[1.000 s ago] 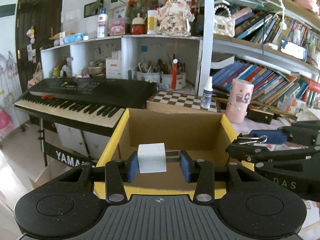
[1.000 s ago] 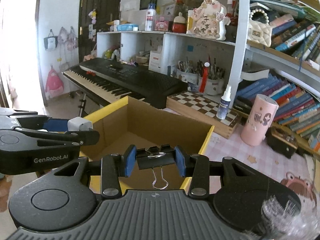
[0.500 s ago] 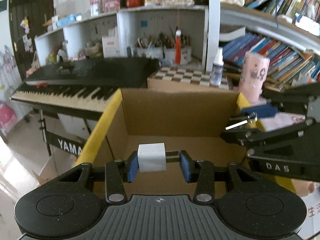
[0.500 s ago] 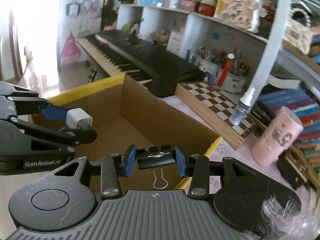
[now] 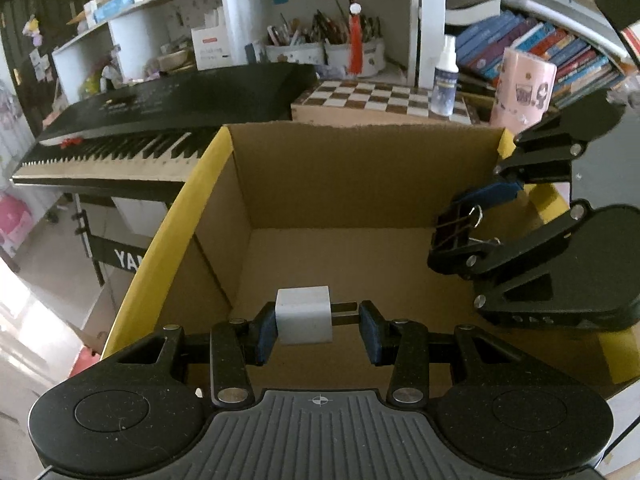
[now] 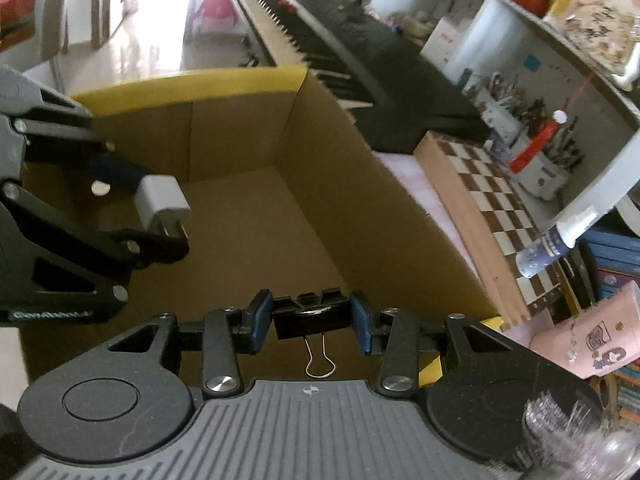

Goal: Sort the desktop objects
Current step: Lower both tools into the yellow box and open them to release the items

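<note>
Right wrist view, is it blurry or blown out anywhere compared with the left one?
Right wrist view: overexposed floor glare top left, motion smear on the cardboard box rim and left gripper; binder clip sharp. Left wrist view: evenly lit, sharp on the white charger, fisheye bending the shelves.

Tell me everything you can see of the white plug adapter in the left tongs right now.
The white plug adapter is a small, rounded cube of matte, plastic-looking material with two metal prongs on one face. The left tongs hold it: one blue pad presses its flat back, the prongs reach the other pad. It hangs over the open cardboard box, clear of its floor and walls. No cable shows.
</note>
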`<state>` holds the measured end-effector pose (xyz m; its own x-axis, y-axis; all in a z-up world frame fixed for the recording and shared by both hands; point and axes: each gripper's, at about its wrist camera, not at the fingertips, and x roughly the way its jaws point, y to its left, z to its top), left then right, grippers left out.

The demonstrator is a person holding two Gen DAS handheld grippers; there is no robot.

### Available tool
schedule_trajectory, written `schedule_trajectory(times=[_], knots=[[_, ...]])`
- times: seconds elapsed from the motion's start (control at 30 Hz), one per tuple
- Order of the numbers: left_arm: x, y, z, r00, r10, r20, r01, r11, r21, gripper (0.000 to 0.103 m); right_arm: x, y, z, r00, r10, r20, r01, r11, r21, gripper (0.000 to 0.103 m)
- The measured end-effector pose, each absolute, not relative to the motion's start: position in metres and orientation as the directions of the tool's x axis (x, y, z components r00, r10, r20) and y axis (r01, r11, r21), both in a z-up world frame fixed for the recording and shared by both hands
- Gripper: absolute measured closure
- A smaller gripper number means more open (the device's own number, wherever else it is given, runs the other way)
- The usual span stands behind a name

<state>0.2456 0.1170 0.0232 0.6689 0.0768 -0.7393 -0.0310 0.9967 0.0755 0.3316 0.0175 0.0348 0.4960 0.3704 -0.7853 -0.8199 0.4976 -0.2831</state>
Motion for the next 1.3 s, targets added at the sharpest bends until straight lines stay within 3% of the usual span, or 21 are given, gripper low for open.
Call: schedule_trajectory(times=[0.47,0.6,0.67,1.3], knots=[[0.245,0.116,0.019,0.656,0.102,-0.748,-0.041,0.994,0.1,0.058,0.329,0.023,0.023,0.468,0.333,-0.819,-0.844,0.442,-0.303,0.064],[0.24,0.115,0.028,0.69,0.121,-0.714,-0.058,0.992,0.112,0.038,0.33,0.024,0.026,0.486,0.336,-0.807,-0.834,0.454,-0.313,0.057],[0.237,0.115,0.033,0.705,0.125,-0.698,-0.064,0.991,0.113,0.036,0.328,0.021,0.03,0.5,0.342,-0.796,-0.826,0.466,-0.319,0.056],[0.174,0.137,0.085,0.833,0.126,-0.538,-0.157,0.987,-0.011,0.022,0.255,-0.02,0.092,0.734,0.383,-0.56,-0.615,0.726,-0.309,0.054]])
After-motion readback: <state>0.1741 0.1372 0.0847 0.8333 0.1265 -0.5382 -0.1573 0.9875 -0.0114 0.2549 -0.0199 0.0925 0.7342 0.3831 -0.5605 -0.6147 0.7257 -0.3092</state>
